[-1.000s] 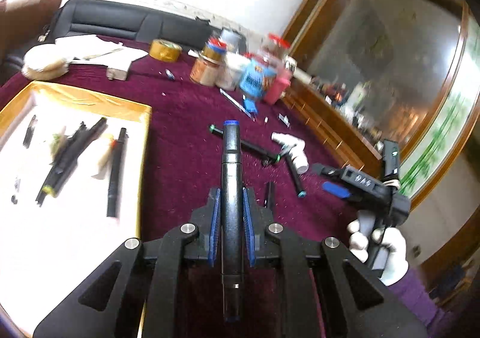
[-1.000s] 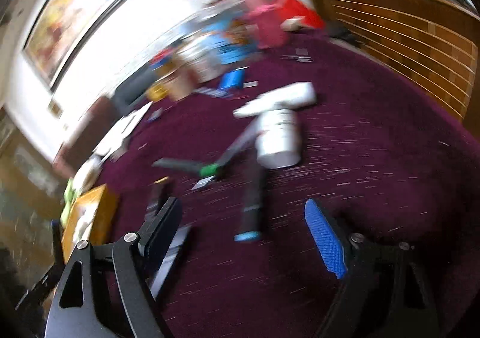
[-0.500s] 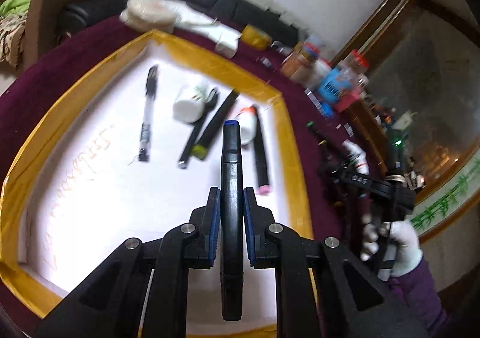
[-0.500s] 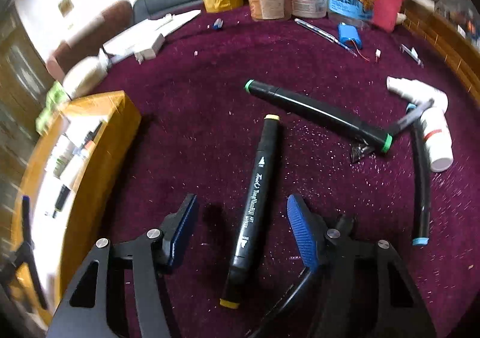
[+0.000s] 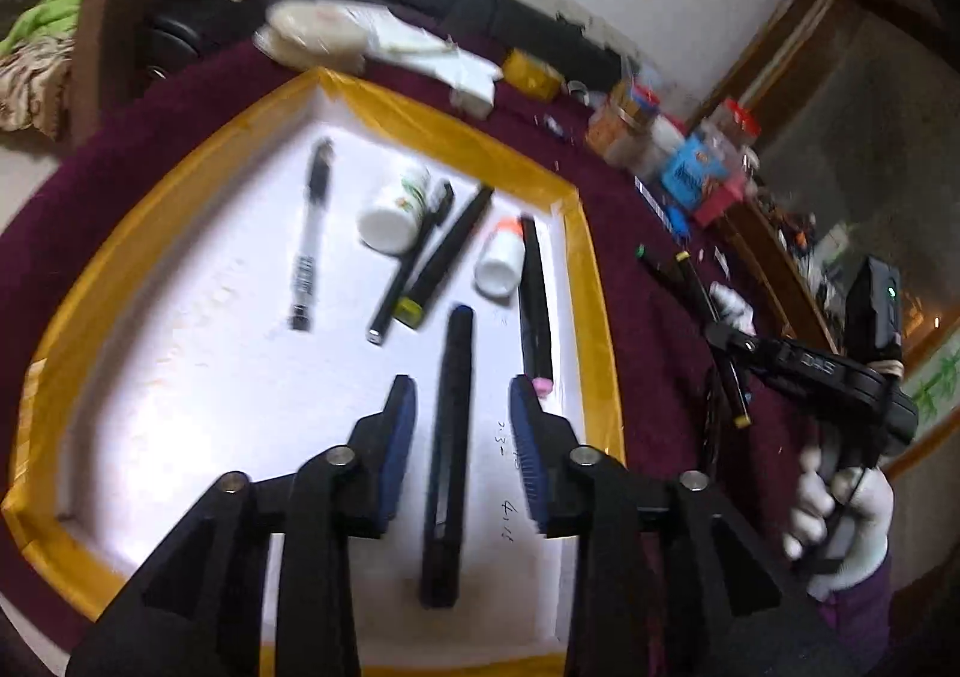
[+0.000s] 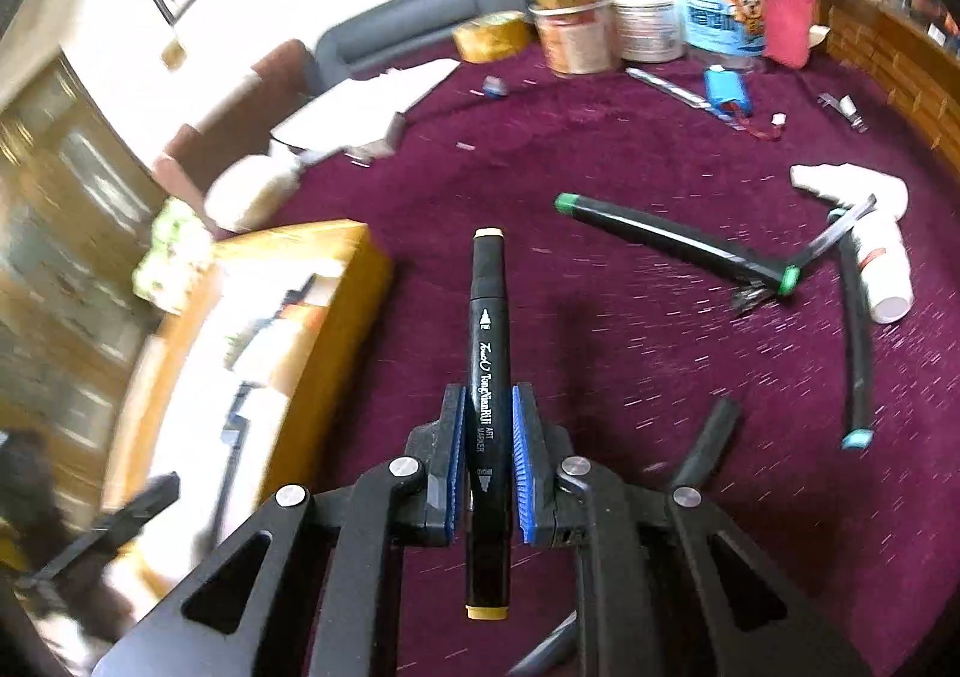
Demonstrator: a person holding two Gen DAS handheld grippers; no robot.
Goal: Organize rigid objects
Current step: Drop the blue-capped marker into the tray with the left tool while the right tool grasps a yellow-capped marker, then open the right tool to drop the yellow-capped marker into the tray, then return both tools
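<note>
The left tongs [image 5: 462,425] had just been opening, their blue pads spread clear of the blue-capped marker [image 5: 449,455] that lay between them on the white floor of the yellow-rimmed tray [image 5: 591,281]. The right tongs [image 6: 487,461] had just been closing and pinched a yellow-capped marker [image 6: 489,377] above the maroon counter [image 6: 630,167].
</note>
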